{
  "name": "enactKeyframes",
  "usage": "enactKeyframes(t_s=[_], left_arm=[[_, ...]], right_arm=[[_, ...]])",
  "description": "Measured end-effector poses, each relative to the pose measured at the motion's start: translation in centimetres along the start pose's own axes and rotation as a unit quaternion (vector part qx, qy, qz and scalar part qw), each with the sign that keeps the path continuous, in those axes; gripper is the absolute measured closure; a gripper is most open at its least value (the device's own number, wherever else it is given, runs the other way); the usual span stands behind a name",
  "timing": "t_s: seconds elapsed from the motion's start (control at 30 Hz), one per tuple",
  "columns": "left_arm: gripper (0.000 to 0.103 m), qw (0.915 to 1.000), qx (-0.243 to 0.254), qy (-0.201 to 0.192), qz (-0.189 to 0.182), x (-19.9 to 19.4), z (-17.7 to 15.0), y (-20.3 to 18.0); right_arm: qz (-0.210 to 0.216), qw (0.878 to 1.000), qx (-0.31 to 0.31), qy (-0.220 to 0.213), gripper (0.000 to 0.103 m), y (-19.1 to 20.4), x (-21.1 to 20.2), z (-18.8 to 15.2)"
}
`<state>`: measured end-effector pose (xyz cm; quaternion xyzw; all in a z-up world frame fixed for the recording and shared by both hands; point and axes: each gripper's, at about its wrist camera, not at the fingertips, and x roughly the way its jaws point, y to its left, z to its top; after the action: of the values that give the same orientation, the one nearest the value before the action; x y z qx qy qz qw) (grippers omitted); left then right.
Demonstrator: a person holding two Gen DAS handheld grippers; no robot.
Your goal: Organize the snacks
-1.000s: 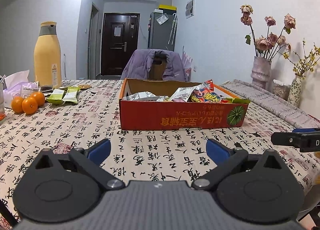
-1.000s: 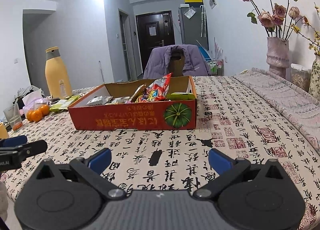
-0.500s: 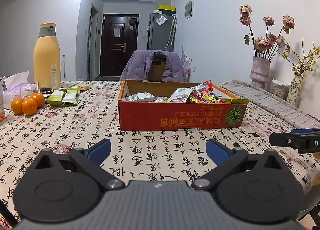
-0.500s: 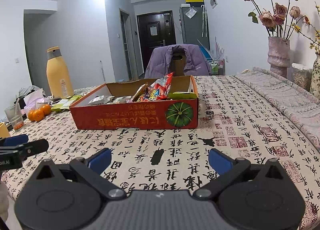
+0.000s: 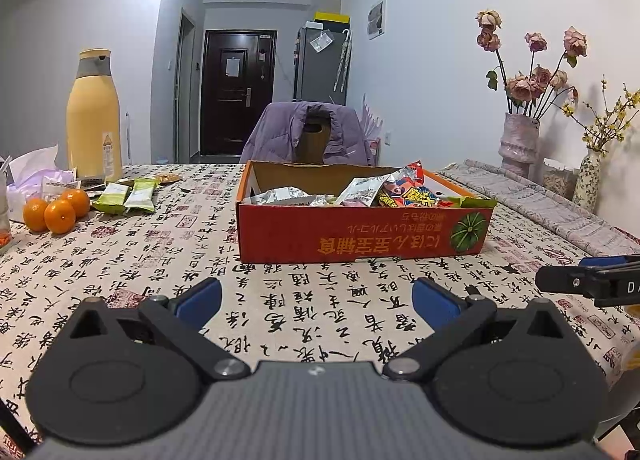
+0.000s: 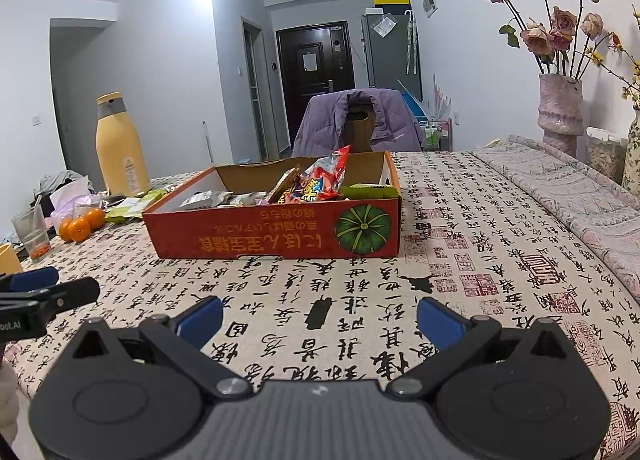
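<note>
Left gripper [image 5: 316,300]: blue-padded fingers spread wide apart, nothing between them, hovering over the printed tablecloth [image 5: 280,312] short of the box
Right gripper [image 6: 320,318]: fingers likewise spread apart and empty, above the cloth; its side shows at 3 o'clock in the left view, and the left one's side shows at 9 o'clock in the right view
Snack box [image 5: 362,234]: shallow red cardboard box with a green pumpkin print, at 12 o'clock from the left gripper, and at about 11 o'clock from the right gripper
Snacks in box: silver packets [image 5: 280,194] toward the left half, a red and blue bag [image 5: 412,191] standing tilted right of centre, a green packet [image 5: 474,201] at the right corner resting on the rim
Loose snacks: two light green packets [image 5: 128,193] side by side on the cloth at 10 o'clock in the left view, well apart from the box
Oranges [image 5: 56,209]: three, touching one another, left of the green packets
Yellow bottle [image 5: 94,115]: tall, upright, behind the green packets
Plastic cup [image 6: 32,232]: clear, near the oranges in the right view
Chair [image 5: 312,135]: at the far table edge behind the box, purple jacket draped over it
Vases [image 5: 520,139]: one with dried roses and a smaller patterned one, at 2 o'clock by the wall
Path to box: only bare cloth lies between both grippers and the box front
</note>
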<state>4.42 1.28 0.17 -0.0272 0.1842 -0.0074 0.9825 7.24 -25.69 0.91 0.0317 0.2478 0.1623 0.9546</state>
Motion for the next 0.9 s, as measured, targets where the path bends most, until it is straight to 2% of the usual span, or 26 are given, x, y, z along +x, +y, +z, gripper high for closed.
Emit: enactKeyframes(t_s=[0.9], left_arm=[[0.000,0.9999,0.006,-0.002,-0.010,-0.32,-0.20,-0.29]], right_arm=[[0.001,1.000,-0.001,0.001,0.000,0.23,-0.07,-0.09]])
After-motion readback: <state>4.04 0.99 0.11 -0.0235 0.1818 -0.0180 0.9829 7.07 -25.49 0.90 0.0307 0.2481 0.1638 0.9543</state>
